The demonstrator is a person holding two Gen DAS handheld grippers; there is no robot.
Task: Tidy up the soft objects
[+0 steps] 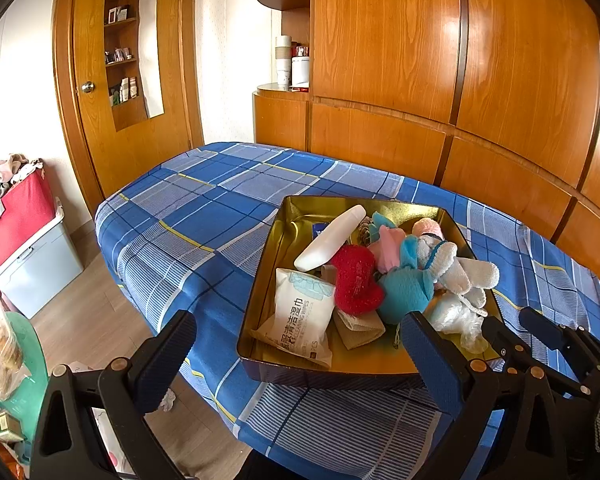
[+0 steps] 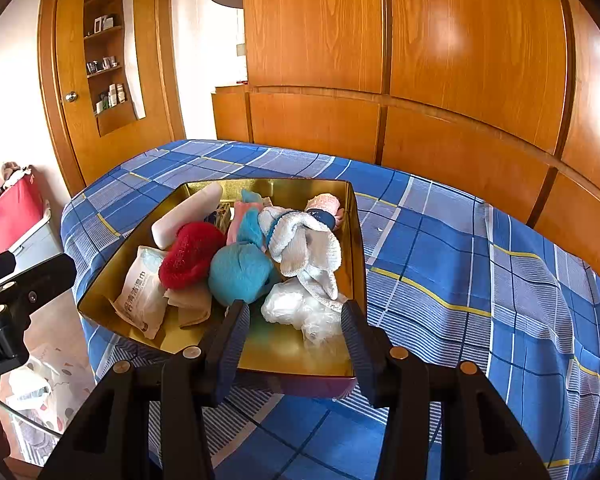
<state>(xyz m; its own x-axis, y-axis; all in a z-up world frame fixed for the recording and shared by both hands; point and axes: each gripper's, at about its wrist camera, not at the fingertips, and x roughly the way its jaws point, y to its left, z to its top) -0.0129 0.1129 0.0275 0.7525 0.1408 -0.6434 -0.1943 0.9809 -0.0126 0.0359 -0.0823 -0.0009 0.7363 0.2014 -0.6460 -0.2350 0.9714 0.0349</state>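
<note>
A gold tin tray (image 1: 257, 292) (image 2: 356, 240) sits on a blue plaid cloth (image 1: 204, 216) (image 2: 440, 264). It holds a red heart plush (image 1: 356, 280) (image 2: 190, 254), a teal plush (image 1: 404, 292) (image 2: 240, 272), a white knit piece (image 1: 452, 268) (image 2: 308, 240), a wipes pack (image 1: 300, 316) (image 2: 142, 292), a beige cloth (image 1: 360, 330), a white tube (image 1: 330, 238) and a clear plastic bag (image 1: 458, 320) (image 2: 300, 308). My left gripper (image 1: 300, 360) stands wide open before the tray's near edge. My right gripper (image 2: 294, 340) hovers open over the near right corner, by the bag.
A wooden wardrobe (image 1: 440, 60) runs behind the cloth, and a door (image 1: 112, 120) stands at the back left. On the floor at left sits a red bin (image 1: 24, 216) on a pale box. A green round stand (image 1: 32, 360) is at the near left.
</note>
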